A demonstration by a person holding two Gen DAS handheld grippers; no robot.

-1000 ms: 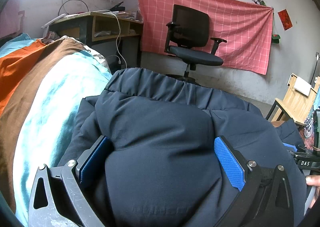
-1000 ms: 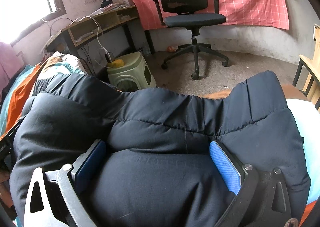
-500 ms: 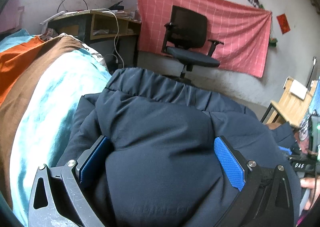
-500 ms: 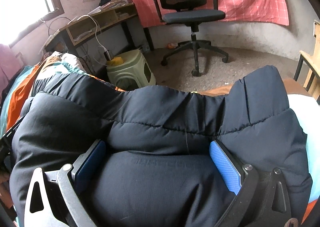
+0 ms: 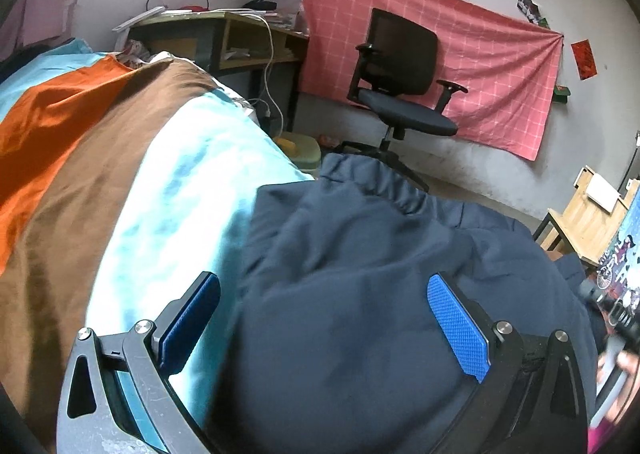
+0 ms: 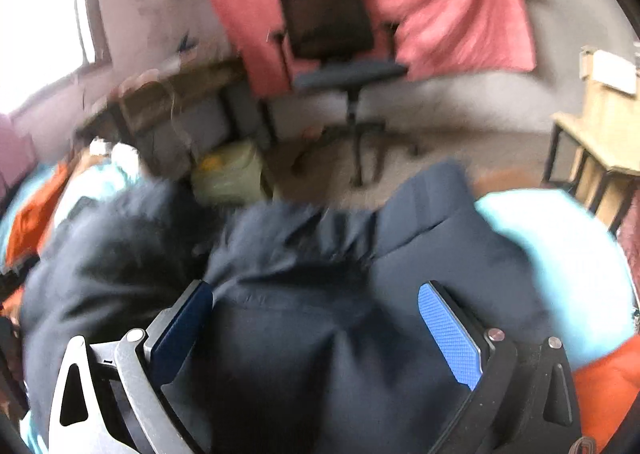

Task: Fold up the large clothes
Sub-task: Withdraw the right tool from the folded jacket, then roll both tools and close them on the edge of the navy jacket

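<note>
Hovering over a puffy navy jacket (image 5: 360, 294) on the bed (image 5: 180, 193), left gripper (image 5: 320, 318) and right gripper (image 6: 316, 318) spread wide, holding nothing, risking springy padding unfolding unpinned.

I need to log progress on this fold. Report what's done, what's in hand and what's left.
Done: the dark puffer jacket lies bunched on the striped bedding, no neat fold visible. In hand: the left gripper and right gripper both stand open around its bulk; the right view is blurred. Left: probably flattening, folding and squaring it.
</note>
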